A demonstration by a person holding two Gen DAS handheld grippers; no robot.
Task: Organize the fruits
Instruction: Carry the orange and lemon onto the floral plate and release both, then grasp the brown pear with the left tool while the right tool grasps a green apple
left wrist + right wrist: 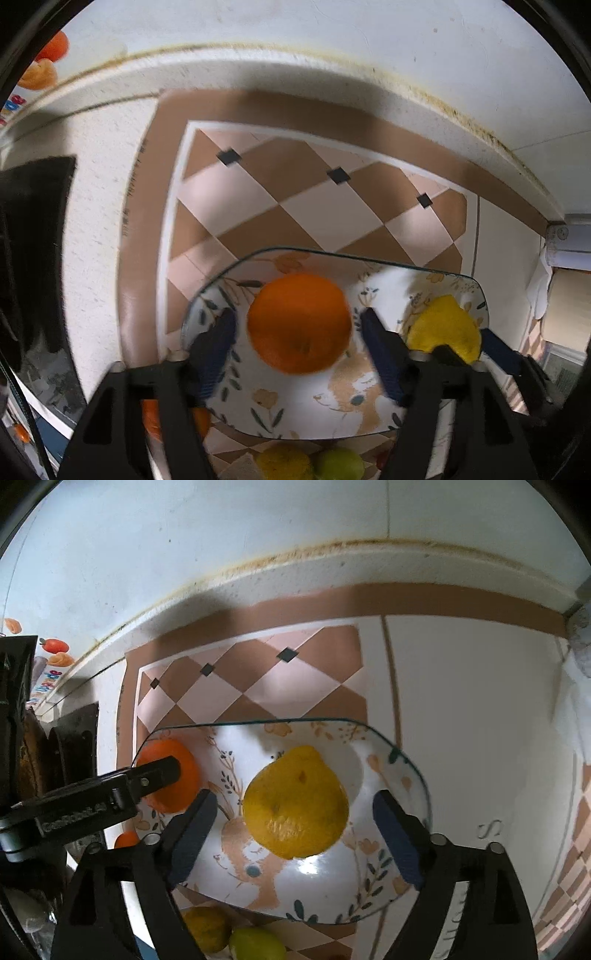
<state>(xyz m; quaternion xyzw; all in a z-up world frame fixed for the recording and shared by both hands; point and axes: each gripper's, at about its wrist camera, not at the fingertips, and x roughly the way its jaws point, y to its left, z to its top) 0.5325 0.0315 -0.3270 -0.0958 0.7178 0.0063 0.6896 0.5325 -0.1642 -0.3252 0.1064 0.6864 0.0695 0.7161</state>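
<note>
An orange [299,323] and a yellow lemon-like fruit [445,328] lie on a glass plate [306,410] with a floral and rabbit print. My left gripper [299,332] is open, its fingers on either side of the orange and apart from it. In the right wrist view my right gripper [295,812] is open around the yellow fruit [295,803], not touching it. The orange [183,771] sits at the plate's [384,753] left, partly behind the left gripper's finger [159,773].
The plate sits on a brown-and-cream checked mat [295,192] on a white counter against a white wall. More fruits lie in front of the plate: a yellow one [205,928], a green one [256,943] and an orange one [127,839]. Dark objects [70,738] stand at the left.
</note>
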